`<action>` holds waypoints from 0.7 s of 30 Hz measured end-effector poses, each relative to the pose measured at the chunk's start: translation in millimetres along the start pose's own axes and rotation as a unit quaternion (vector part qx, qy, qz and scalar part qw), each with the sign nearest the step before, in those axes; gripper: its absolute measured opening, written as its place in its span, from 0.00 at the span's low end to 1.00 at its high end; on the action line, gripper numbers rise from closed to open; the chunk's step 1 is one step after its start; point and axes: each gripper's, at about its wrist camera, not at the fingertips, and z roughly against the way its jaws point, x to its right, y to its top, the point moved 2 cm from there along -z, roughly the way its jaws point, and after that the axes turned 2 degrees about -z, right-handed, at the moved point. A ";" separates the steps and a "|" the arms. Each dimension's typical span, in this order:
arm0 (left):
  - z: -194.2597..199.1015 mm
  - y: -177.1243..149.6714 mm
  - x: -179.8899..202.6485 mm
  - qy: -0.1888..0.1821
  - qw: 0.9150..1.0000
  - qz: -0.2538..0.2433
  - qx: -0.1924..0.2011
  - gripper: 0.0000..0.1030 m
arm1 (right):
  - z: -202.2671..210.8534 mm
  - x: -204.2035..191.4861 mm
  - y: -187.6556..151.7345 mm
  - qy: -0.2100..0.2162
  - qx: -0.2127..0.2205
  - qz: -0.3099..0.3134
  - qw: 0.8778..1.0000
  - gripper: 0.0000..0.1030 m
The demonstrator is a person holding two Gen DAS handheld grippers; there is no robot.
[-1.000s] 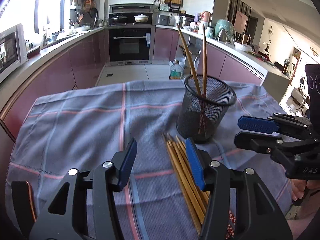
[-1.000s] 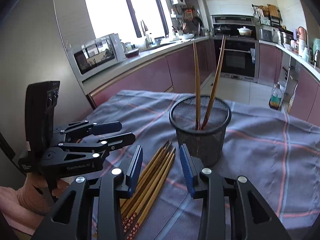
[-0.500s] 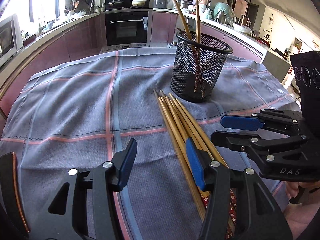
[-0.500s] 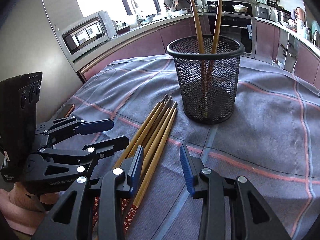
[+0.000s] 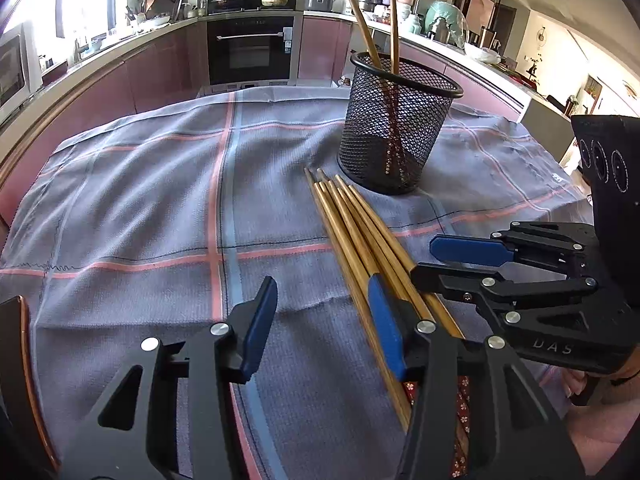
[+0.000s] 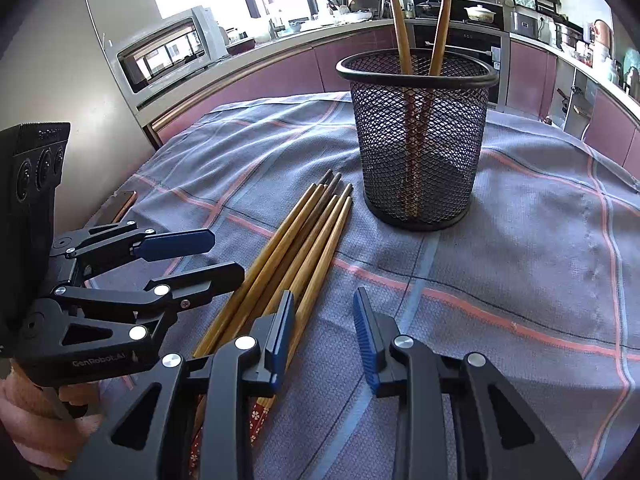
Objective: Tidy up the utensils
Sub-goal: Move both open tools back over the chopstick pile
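While both cameras sat higher and farther back a second ago, they now ride low over the grey checked cloth [image 5: 140, 200], so the black wire-mesh cup [image 5: 394, 132] with two brown chopsticks [image 6: 404, 20] standing in it looms larger at 1 o'clock in the left view and 12 o'clock in the right. The left gripper [image 5: 320, 320] has its blue-padded jaws spread and empty, its right finger now overlapping the bundle of loose bamboo chopsticks [image 5: 352, 224] lying on the cloth just beside the cup. The right gripper [image 6: 322, 332] is likewise spread and empty, with the bundle at its 10 o'clock.
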 end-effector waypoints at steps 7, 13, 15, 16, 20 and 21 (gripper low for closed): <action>-5.3 -2.2 4.5 -0.024 1.000 -0.002 -0.010 0.42 | -1.2 -1.2 0.1 -0.007 -0.001 0.006 1.000 0.27; -8.2 -2.1 -3.2 -0.041 0.999 0.012 -0.019 0.30 | -3.2 -4.3 0.6 -0.016 -0.004 0.016 1.000 0.26; -8.1 -3.0 -5.9 -0.046 0.999 0.015 -0.021 0.26 | -3.4 -3.9 0.6 -0.019 -0.005 0.018 1.000 0.24; -8.1 -3.4 -7.6 -0.050 0.998 0.018 -0.023 0.25 | -3.3 -3.6 0.6 -0.022 -0.005 0.020 1.000 0.22; -8.8 -4.4 -12.6 -0.063 0.997 0.029 -0.026 0.23 | -3.2 -1.8 0.9 -0.027 -0.008 0.022 0.999 0.19; -9.0 -4.1 -13.9 -0.067 0.997 0.032 -0.027 0.22 | -3.3 -2.2 0.7 -0.028 -0.008 0.024 0.999 0.19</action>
